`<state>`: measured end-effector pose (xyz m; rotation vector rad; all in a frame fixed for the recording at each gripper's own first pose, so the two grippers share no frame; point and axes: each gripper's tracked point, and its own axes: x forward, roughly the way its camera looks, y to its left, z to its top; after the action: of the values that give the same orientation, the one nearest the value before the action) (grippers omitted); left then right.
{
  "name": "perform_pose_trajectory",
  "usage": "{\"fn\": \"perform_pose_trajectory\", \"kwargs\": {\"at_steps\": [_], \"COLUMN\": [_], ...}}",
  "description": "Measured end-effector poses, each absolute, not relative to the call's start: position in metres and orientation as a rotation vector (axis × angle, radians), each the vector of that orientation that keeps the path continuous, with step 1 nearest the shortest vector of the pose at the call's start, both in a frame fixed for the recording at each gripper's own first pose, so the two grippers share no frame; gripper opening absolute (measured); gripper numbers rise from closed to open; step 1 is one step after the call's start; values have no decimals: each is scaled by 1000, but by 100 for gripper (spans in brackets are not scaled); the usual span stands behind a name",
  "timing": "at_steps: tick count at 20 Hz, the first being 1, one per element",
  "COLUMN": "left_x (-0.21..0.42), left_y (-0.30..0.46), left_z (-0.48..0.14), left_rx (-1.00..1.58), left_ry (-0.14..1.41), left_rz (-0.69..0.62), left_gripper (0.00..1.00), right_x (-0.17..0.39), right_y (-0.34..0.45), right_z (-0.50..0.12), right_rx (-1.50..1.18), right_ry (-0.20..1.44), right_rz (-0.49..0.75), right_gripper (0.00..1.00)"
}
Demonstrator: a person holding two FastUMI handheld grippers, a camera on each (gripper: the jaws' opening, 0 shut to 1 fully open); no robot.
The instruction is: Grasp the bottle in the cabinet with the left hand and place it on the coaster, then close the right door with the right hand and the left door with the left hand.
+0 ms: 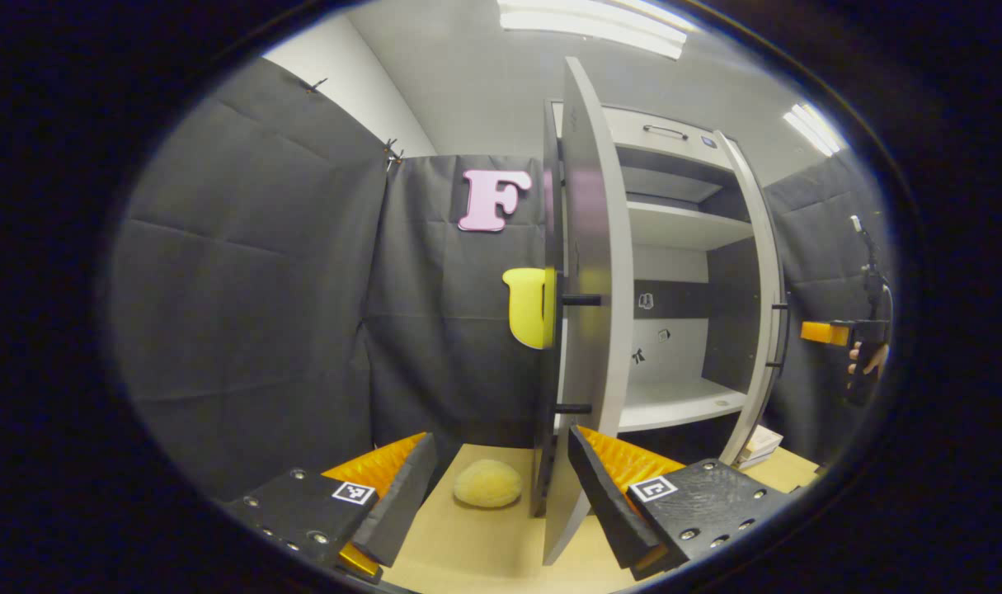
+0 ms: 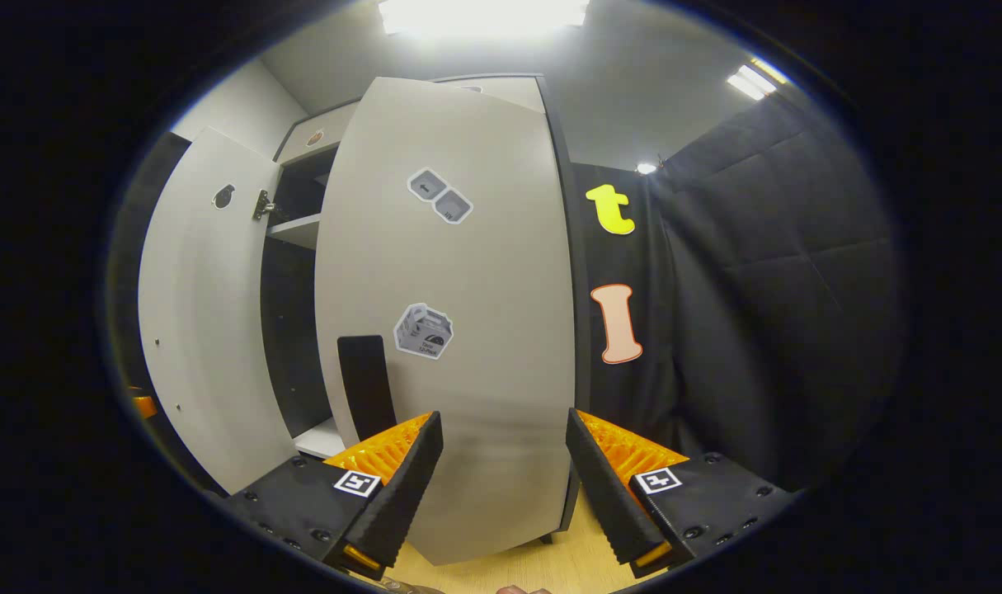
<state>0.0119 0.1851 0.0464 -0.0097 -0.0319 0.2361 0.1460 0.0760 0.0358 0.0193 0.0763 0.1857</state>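
In the left gripper view we see our left gripper with its two fingers spread wide and nothing between them. It sits low over the wooden table. Just ahead stands the left door of the cabinet, swung open so we look along its thin edge, with two dark handle pegs sticking out. Past it, the white shelves inside the cabinet look bare. A round, pale yellow pad lies on the table between the fingers and the door; we think it is the coaster, but we cannot be sure. Far off to the right, a hand holds the other gripper near the right door. In the right gripper view our right gripper is also spread wide, holding nothing. The right door is very close in front, partly open, with stickers on it. We cannot find the bottle.
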Motion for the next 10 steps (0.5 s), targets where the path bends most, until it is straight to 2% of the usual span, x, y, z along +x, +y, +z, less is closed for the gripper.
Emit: {"fn": "perform_pose_trajectory", "kwargs": {"at_steps": [7, 10], "left_x": [41, 54], "left_y": [240, 260], "left_z": [77, 84], "left_rx": [-100, -133], "left_ry": [-94, -109], "left_rz": [191, 212], "left_gripper": [97, 97], "right_x": [141, 140], "right_y": [60, 53], "right_z": [27, 24], "right_rx": [3, -8], "right_ry": [106, 108], "right_rz": [112, 92], "right_gripper": [96, 96]}}
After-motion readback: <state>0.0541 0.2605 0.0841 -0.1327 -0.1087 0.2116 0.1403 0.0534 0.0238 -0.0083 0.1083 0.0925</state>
